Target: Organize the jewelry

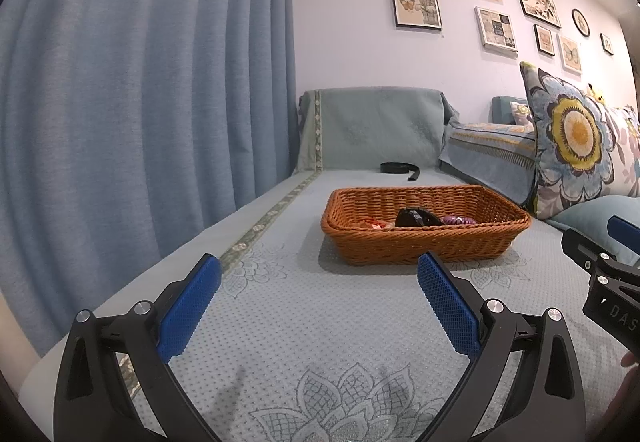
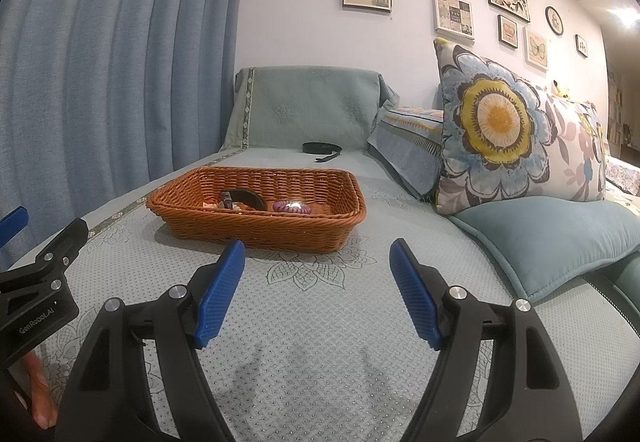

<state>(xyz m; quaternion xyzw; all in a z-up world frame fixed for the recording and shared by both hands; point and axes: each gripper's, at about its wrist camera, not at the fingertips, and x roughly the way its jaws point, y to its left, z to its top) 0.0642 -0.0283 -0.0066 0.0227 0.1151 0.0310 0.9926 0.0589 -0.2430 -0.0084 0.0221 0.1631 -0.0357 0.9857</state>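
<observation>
A brown wicker basket (image 1: 420, 246) (image 2: 256, 230) stands on the sofa seat ahead of both grippers. In it lie a dark curved hair clip (image 1: 414, 217) (image 2: 244, 198), a purple spiral hair tie (image 1: 458, 220) (image 2: 292, 207) and small reddish pieces (image 1: 374, 223). A black band (image 1: 400, 168) (image 2: 322, 149) lies on the seat behind the basket. My left gripper (image 1: 320, 274) is open and empty, short of the basket. My right gripper (image 2: 318, 258) is open and empty, just short of the basket's near right side.
A blue curtain (image 1: 140, 82) hangs along the left. A floral cushion (image 2: 500, 130) and a teal cushion (image 2: 552, 238) lie at the right. The sofa back (image 1: 372, 126) rises behind the seat. Framed pictures hang on the wall.
</observation>
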